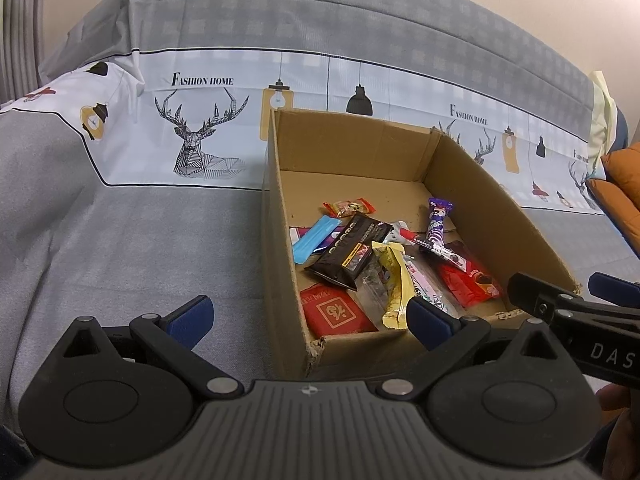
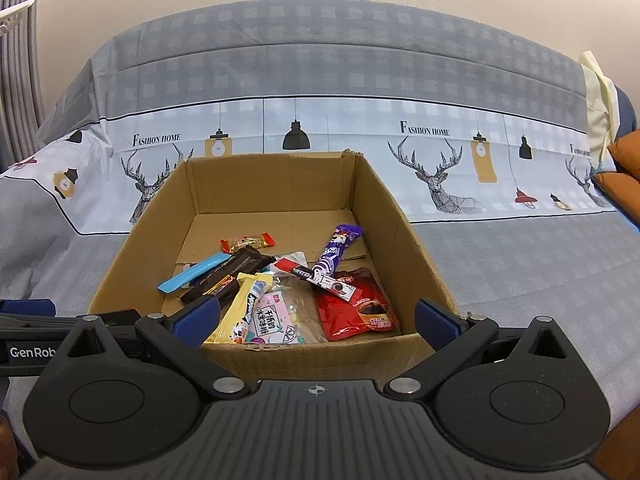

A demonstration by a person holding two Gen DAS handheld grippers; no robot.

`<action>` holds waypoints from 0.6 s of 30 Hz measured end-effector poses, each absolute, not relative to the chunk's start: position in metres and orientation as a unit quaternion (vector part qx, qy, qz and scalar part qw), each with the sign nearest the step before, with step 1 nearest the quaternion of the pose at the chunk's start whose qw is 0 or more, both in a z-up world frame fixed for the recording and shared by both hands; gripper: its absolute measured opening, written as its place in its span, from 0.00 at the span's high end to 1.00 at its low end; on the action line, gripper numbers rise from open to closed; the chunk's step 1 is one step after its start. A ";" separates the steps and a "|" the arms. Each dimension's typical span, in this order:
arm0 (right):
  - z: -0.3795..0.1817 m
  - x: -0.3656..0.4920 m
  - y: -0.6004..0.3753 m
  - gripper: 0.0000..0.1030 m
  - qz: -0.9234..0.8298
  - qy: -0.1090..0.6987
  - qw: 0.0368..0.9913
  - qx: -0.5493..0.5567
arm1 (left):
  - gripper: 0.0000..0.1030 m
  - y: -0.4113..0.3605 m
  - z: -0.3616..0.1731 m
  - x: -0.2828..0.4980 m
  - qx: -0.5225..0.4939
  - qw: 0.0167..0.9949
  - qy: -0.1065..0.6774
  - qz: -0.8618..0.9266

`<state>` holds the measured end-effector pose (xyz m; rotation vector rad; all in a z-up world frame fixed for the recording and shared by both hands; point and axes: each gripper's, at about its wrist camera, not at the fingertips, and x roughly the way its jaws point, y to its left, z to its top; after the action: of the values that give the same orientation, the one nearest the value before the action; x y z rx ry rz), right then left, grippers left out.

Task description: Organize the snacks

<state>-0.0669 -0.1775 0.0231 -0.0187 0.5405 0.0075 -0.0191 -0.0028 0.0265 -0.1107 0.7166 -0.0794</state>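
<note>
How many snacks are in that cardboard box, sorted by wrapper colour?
Red: 3 (candy, pouch, square packet)
Blue packet: 1
Black packet: 1
Yellow bar: 1
Purple stick: 1
Pink packet: 1
Red-and-white stick: 1
Total: 9, leaving out the half-hidden white wrapper.

Both cameras sit low and close, looking forward over the open brown cardboard box (image 1: 472, 200) (image 2: 384, 216). The left camera looks from the box's left corner; the right one faces it straight. Both show the snacks inside.
</note>
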 end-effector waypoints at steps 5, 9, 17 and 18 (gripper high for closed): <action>0.023 -0.067 -0.178 0.00 0.003 0.267 0.964 -0.009 | 0.01 -0.003 0.026 -0.019 -0.055 0.934 0.351 -0.039; 0.023 -0.067 -0.177 0.00 0.003 0.267 0.964 -0.008 | 0.01 -0.003 0.026 -0.019 -0.055 0.934 0.350 -0.039; 0.023 -0.067 -0.178 0.00 0.003 0.267 0.964 -0.008 | 0.01 -0.004 0.026 -0.019 -0.056 0.934 0.350 -0.039; 0.023 -0.067 -0.178 0.00 0.003 0.267 0.964 -0.009 | 0.01 -0.004 0.026 -0.019 -0.056 0.934 0.350 -0.040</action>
<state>-0.0671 -0.1782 0.0234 -0.0175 0.5400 0.0070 -0.0186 -0.0041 0.0262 -0.1140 0.7151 -0.0810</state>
